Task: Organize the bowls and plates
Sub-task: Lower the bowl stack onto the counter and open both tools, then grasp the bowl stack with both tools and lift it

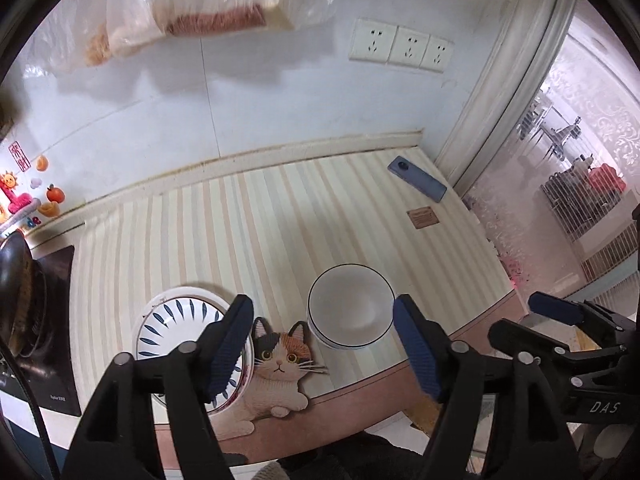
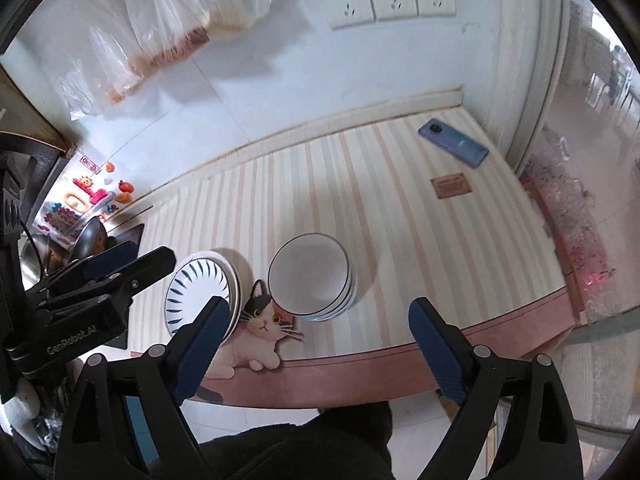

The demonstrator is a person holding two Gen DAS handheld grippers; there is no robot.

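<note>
A stack of white plates point(image 1: 176, 320), the top one with blue leaf marks, lies at the near left of the striped mat. To its right stands a stack of white bowls with dark rims point(image 1: 350, 306). My left gripper point(image 1: 324, 344) hovers open above the mat's near edge; its left finger overlaps the plates and its right finger is beside the bowls. In the right wrist view the plates point(image 2: 200, 288) and bowls point(image 2: 310, 276) sit just ahead of my right gripper point(image 2: 318, 312), which is open and empty. Each gripper appears in the other's view, the right one point(image 1: 536, 320) and the left one point(image 2: 132, 258).
The striped mat point(image 1: 260, 240) bears a cat picture point(image 1: 280, 356) between the two stacks. A blue phone point(image 2: 454, 142) and a brown label point(image 2: 450, 186) lie at the far right. A cooktop with a dark pan point(image 1: 24, 304) stands left. Plastic bags point(image 1: 208, 4) hang on the wall; a glass door point(image 1: 560, 160) is at the right.
</note>
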